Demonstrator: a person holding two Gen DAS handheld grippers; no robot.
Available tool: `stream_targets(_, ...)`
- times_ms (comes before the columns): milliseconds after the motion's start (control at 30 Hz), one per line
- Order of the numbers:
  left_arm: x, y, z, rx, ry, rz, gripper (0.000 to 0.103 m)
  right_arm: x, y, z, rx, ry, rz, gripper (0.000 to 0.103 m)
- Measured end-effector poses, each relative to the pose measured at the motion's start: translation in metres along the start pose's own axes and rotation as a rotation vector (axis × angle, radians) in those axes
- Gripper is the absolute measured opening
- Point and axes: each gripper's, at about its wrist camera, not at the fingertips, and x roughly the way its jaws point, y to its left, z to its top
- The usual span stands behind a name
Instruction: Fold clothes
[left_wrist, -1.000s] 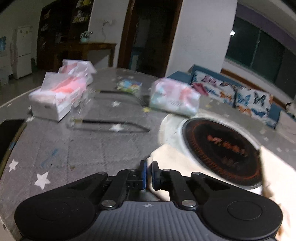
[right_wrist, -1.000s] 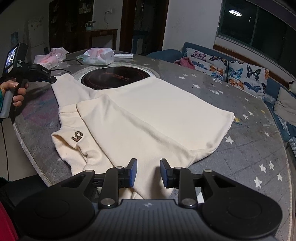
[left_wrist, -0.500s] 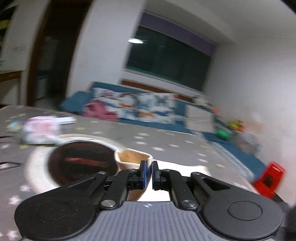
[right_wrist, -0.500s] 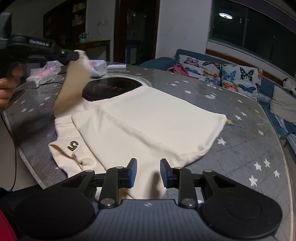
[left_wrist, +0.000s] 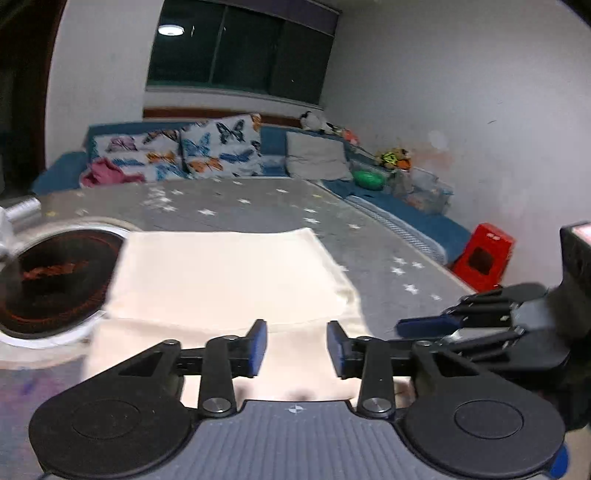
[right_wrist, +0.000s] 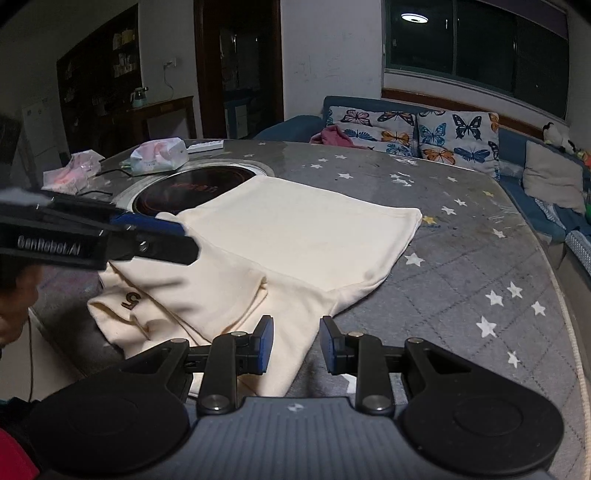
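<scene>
A cream sweatshirt (right_wrist: 288, 243) with a brown "5" patch (right_wrist: 132, 300) lies partly folded on the grey star-print table; it also shows in the left wrist view (left_wrist: 229, 273). My left gripper (left_wrist: 296, 349) is open and empty just above the near folded part. In the right wrist view it shows from the side (right_wrist: 162, 230) over the garment's left part. My right gripper (right_wrist: 295, 345) is open and empty over the garment's near edge, and shows at the right of the left wrist view (left_wrist: 424, 326).
A round black induction hob (right_wrist: 192, 190) is set into the table (right_wrist: 461, 280), partly under the garment. Tissue packs (right_wrist: 159, 155) and a cable lie beyond it. A sofa with butterfly cushions (right_wrist: 413, 129) runs along the far side. A red box (left_wrist: 484, 254) stands on the floor.
My left gripper was shut on a cream sleeve, carried it up and over onto the garment's body, and has now opened and let it go. My right gripper stayed open near the front edge.
</scene>
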Motion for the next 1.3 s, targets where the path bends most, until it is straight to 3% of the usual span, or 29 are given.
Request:
stream_targets(267,-0.031,0.059,-0.021,-0.031,-0.004,0.193,0.053,0.024,0.02,0.012,-0.023,0.032,0.093,0.027)
stream_targets(400,-0.037,0.085,-0.034,-0.067,0.016,0.246,0.053,0.04,0.031,0.017,-0.061,0.053,0.077,0.027)
stream_targets(533,-0.045,0.095,-0.046,-0.072,0.035,0.25,0.053,0.056,0.031,0.02,-0.031,0.087,0.07,0.026)
stream_targets(700,-0.045,0.097,-0.054,-0.072,0.035,0.231,0.053,0.06,0.038,0.024,-0.047,0.089,0.054,0.007)
stream_targets(1000,-0.04,0.096,-0.056,-0.058,0.018,0.203,0.051,0.028,0.051,0.048,-0.14,-0.008,-0.044,0.004)
stream_targets(1100,-0.04,0.096,-0.058,-0.04,0.009,0.205,0.047,0.015,0.053,0.058,-0.155,-0.032,-0.073,0.004)
stream_targets(1300,-0.039,0.096,-0.061,-0.017,0.013,0.209,0.025,0.014,0.048,0.056,-0.104,-0.005,-0.092,0.004)
